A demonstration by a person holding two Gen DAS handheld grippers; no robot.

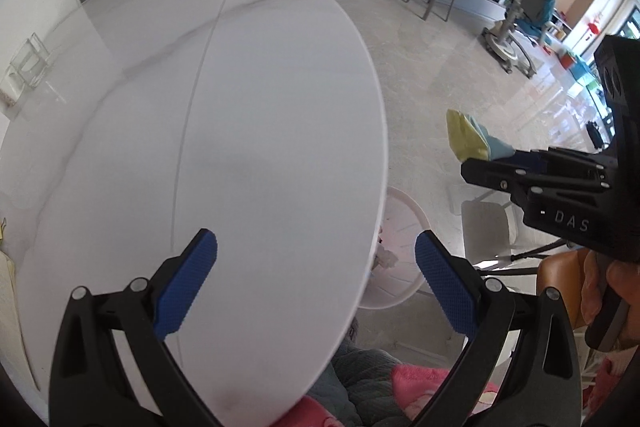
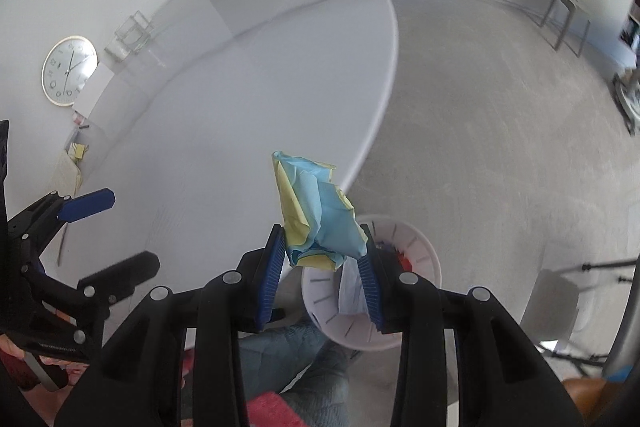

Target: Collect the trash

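Two claws show: the right claw (image 2: 324,259) pinches a crumpled yellow-and-blue paper wad (image 2: 316,215) at frame center, above the white bin (image 2: 424,255); the left claw (image 1: 316,267) gapes over the bench (image 1: 240,107).

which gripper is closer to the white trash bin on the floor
Right. The right gripper, shut on crumpled paper, hangs just above the white bin. The left gripper is open over the table edge, beside the bin.
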